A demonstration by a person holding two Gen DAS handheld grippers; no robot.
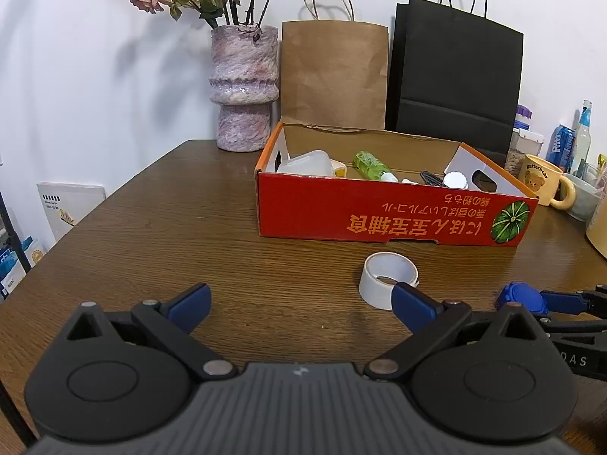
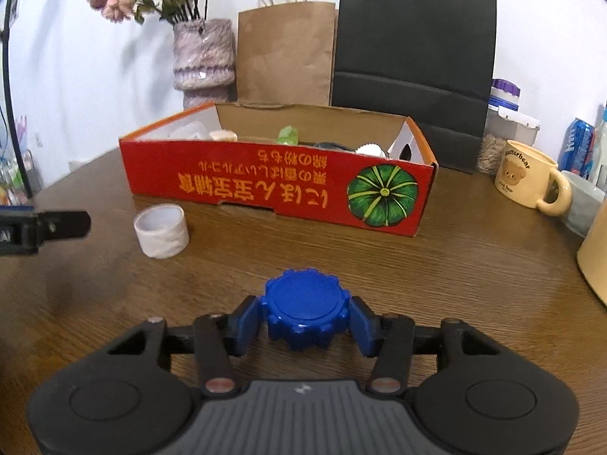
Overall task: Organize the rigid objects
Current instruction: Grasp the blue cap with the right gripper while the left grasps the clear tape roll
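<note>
My right gripper [image 2: 305,320] is shut on a blue ridged lid [image 2: 305,309], held just above the brown table; the lid also shows in the left wrist view [image 1: 523,297]. My left gripper [image 1: 299,303] is open and empty, low over the table. A white tape roll [image 1: 385,278] stands just past its right fingertip, and it shows in the right wrist view [image 2: 162,230]. A red cardboard box [image 1: 379,216] [image 2: 273,185] sits behind, holding a green bottle [image 1: 370,165], a clear container [image 1: 307,163] and other small items.
A purple vase [image 1: 244,87] with dried roses, a brown paper bag [image 1: 334,76] and a black bag [image 1: 451,79] stand at the wall. A yellow bear mug [image 2: 527,176], cans and jars crowd the right side. The table edge curves at left.
</note>
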